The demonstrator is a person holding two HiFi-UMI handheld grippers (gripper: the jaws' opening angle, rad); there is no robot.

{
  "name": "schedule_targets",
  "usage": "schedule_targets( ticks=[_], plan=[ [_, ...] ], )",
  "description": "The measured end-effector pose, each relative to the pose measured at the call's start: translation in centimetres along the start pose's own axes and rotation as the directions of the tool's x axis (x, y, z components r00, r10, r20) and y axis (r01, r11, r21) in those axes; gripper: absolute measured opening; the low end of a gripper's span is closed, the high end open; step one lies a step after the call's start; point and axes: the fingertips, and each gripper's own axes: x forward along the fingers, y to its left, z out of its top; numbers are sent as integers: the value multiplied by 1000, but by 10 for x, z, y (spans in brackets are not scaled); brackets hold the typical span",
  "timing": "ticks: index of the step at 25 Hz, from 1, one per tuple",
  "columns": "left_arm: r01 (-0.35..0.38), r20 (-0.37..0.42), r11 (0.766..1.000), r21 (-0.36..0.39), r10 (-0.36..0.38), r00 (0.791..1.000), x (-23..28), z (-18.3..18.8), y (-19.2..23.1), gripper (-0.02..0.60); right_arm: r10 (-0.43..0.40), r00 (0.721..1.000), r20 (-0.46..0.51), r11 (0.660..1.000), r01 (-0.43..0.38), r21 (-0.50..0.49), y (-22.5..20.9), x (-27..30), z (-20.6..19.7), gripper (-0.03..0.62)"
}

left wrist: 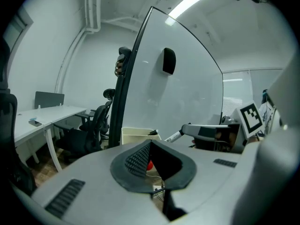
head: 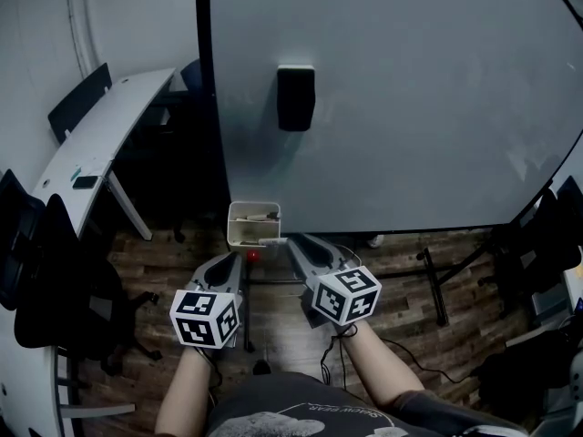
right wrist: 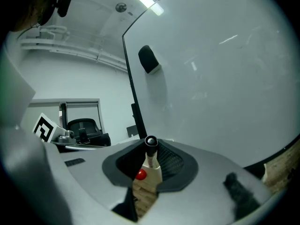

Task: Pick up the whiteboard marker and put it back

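Observation:
The whiteboard marker [right wrist: 151, 146], white with a black cap, points forward out of my right gripper [right wrist: 151, 150], which is shut on it. In the head view the marker's tip [head: 274, 240] reaches the near rim of the cream tray [head: 253, 224] at the foot of the whiteboard [head: 410, 107], with my right gripper [head: 290, 243] just behind it. My left gripper [head: 239, 259] is beside it on the left, short of the tray, its fingertips together and nothing held. In the left gripper view the marker [left wrist: 173, 136] sticks out toward the tray [left wrist: 137, 135], beyond my left gripper [left wrist: 150, 146].
A black eraser [head: 296, 96] sticks on the whiteboard above the tray. A small red thing [head: 252, 255] lies on the wood floor under the grippers. A white desk [head: 100, 135] and black office chairs [head: 55, 280] stand at left, and the board's stand leg [head: 435, 285] at right.

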Motion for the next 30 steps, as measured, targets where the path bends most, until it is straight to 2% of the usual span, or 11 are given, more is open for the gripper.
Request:
schedule_targets(
  ticks=[20,30],
  plan=[
    [26,-23,999,-19,-26,999,25,-1,26,14,-45,997,-58,999,46,16,-16,39,-27,84],
    [38,-27,999,-22,-39,999,30,-2,30,14,-50,997,-63,998,48,-28,-13,46,-24,84]
  ],
)
